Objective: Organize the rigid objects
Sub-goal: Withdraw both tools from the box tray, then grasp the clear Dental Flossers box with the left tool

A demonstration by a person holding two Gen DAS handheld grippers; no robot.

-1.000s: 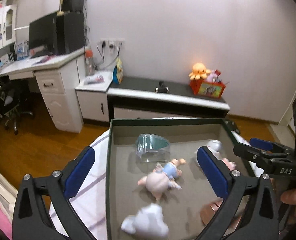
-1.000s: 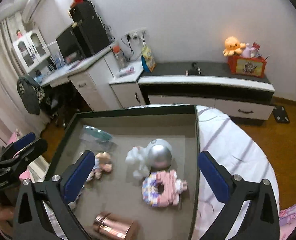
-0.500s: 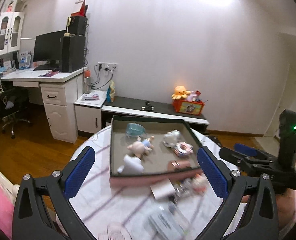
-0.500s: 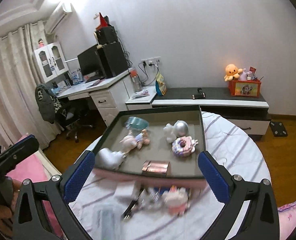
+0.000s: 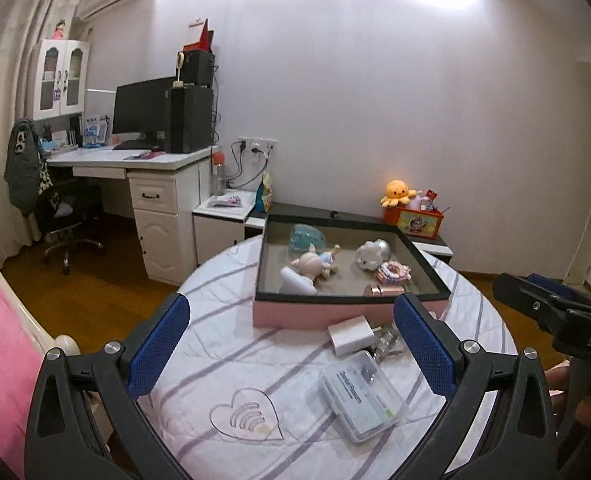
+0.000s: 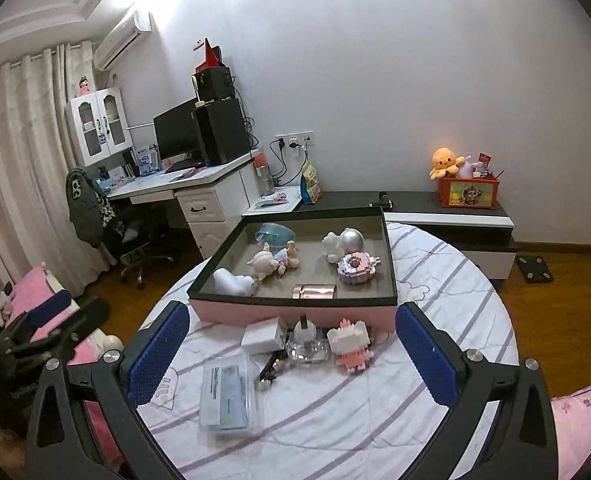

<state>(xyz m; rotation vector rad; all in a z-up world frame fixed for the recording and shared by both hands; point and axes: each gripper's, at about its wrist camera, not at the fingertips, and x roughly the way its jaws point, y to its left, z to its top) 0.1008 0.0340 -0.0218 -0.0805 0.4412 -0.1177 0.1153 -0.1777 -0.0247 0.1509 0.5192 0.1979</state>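
Over the round worktop (image 5: 231,364), my left tongs (image 5: 291,350) gape empty; a clear case (image 5: 357,398) lies before the pink tray (image 5: 315,314). From the right view, my right tongs (image 6: 291,354) gape empty above the block figure (image 6: 349,342).

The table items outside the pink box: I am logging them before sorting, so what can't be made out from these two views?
- Clear plastic case: its label print is too small to read in either view.
- Pink block figure: in the left wrist view the left tool's right finger hides it.
- Dark small item beside the glass bottle: too small to identify.
- White charger: its far side is hidden in both views.
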